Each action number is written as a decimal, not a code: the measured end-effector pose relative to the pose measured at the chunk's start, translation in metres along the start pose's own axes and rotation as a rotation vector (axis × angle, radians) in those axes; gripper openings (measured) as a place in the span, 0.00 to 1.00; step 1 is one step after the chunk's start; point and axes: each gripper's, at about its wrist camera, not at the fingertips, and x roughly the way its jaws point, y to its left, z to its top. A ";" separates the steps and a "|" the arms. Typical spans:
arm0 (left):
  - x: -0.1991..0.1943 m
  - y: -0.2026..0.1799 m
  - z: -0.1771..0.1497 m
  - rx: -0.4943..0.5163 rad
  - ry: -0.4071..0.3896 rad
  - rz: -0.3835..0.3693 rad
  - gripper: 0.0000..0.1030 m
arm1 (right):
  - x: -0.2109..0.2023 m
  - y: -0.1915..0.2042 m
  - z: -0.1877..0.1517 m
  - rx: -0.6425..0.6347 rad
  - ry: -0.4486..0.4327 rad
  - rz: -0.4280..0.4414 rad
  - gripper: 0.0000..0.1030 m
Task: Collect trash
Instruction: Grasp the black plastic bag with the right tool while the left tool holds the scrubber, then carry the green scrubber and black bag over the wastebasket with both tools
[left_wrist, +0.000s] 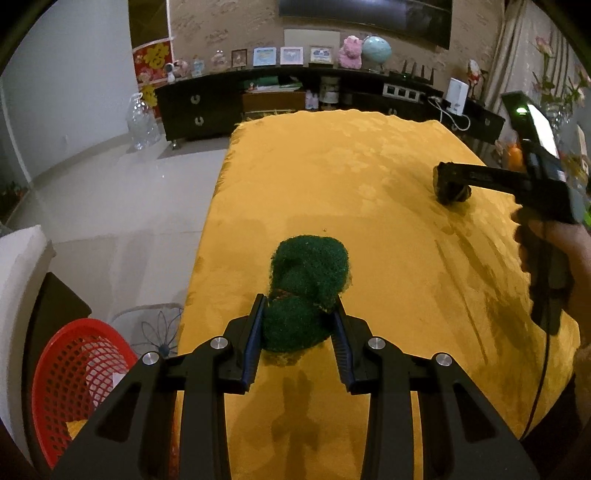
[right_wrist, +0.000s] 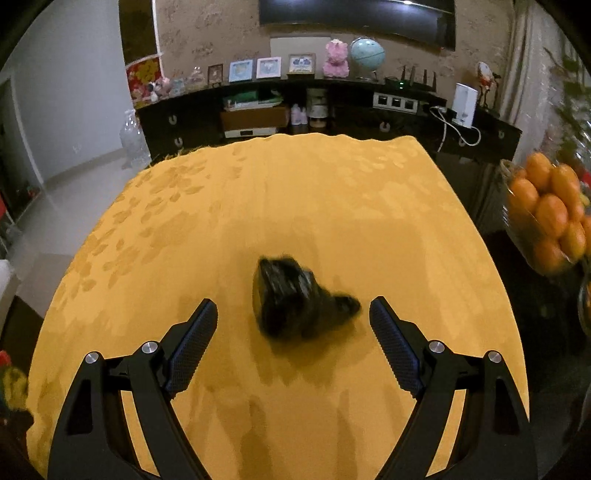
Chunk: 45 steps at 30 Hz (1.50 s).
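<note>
1. Currently the left hand-held gripper (left_wrist: 300, 317) is clamping narrowly on a green mesh wad (left_wrist: 308, 291), its pads pressing the wad's near lobe, the far lobe bulging out ahead of the fingertips. The wad is sitting over the yellow-clothed counter (left_wrist: 369, 166) near its left edge.
2. The right hand-held gripper (right_wrist: 293, 314) is standing wide and empty, its jaws flanking a crumpled black piece of trash (right_wrist: 295, 299) without touching it. That piece is lying on the cloth toward the counter's right edge; it is blurred, so its material cannot be told.
3. A red basket (left_wrist: 79, 373) is waiting below the counter's near-left corner and appears to be the receptacle.
4. Judgement: one item is secured and the second pickup is in hand. The next move is calling for the right jaws to settle around the black piece and close, and for the green wad to be carried over the left edge to the basket.
</note>
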 end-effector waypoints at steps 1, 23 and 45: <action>0.000 0.001 0.001 -0.003 0.000 -0.004 0.31 | 0.006 0.001 0.003 -0.005 0.012 -0.012 0.79; -0.004 0.001 0.001 0.006 -0.015 -0.006 0.31 | -0.036 0.000 -0.041 -0.022 0.060 0.041 0.38; -0.033 -0.025 -0.050 0.086 -0.041 0.056 0.31 | -0.148 0.004 -0.151 0.005 0.004 0.095 0.38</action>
